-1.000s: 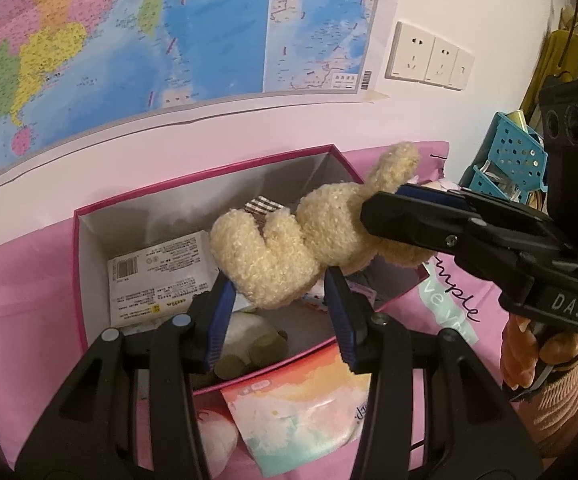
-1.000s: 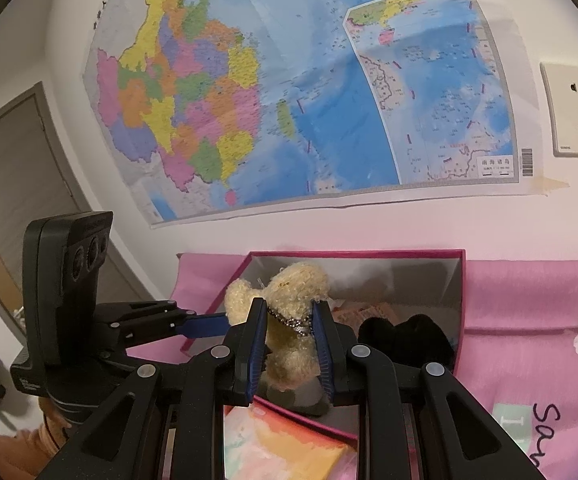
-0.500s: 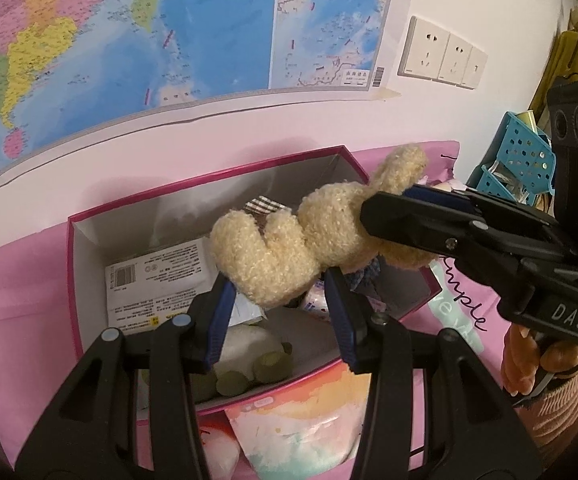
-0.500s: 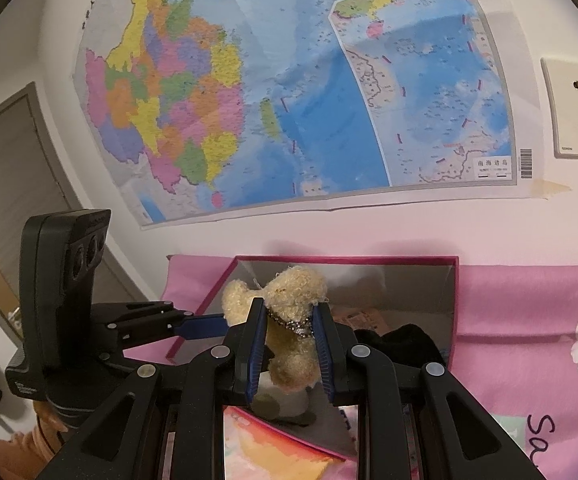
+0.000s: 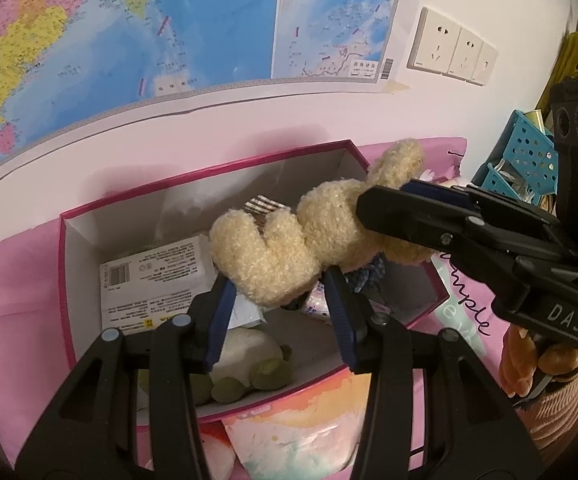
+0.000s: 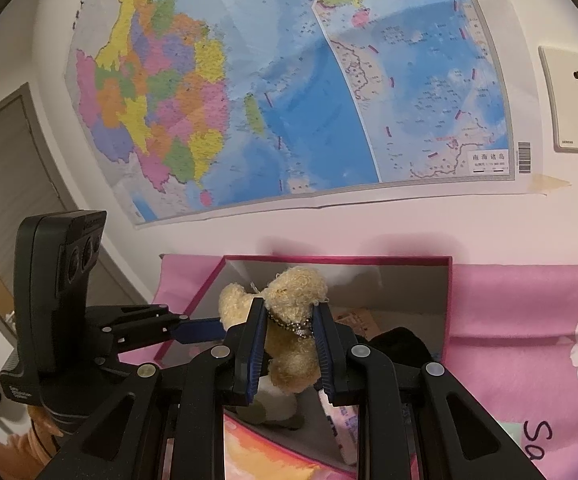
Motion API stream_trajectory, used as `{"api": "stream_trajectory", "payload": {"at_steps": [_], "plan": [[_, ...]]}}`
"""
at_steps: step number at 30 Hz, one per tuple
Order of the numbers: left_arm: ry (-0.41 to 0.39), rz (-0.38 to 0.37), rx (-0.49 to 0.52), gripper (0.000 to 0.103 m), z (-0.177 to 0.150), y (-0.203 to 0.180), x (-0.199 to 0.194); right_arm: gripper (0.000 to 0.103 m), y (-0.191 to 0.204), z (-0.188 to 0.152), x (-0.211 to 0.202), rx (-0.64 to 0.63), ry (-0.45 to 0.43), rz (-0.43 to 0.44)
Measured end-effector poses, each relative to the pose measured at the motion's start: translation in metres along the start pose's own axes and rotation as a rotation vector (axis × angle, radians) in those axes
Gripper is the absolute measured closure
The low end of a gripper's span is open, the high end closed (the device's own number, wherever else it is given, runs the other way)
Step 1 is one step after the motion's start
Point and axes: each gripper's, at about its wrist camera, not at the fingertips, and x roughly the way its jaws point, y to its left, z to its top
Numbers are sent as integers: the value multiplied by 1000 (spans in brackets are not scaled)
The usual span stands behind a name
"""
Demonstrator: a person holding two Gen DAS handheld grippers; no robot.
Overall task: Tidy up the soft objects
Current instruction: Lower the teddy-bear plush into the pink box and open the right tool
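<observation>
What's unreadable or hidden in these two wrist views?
- Left wrist: plush dog face, hidden behind right gripper.
- Left wrist: white plush in the pink storage box, cut off by left gripper.
- Right wrist: black item in the box, too dark to identify.

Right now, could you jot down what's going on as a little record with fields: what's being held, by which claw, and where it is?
Held thing: cream teddy bear
Right claw: shut on the teddy bear at its neck
Left claw: fingers either side of the bear's legs; firm grip not certain
Position: bear hangs above the open pink box
In the box: white printed packet, white and green plush toy, a dark soft item
Behind: wall map, wall sockets
</observation>
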Motion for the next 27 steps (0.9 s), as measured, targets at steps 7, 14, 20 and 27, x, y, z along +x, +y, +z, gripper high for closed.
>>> {"api": "stream_trajectory", "payload": {"at_steps": [7,14,20,27], "plan": [[20,2,-10,55,2,-1,7,80,-9,1,7,18,12,-11],[44,2,-26,55,5,0,19,80,-18,1,15,33,26,-27],[81,2,-39,55,6,-1,27,80,-23,3,21,32,33,-57],[110,21,-74,55,10,6,37,80,-34,7,34,42,62,-104]]}}
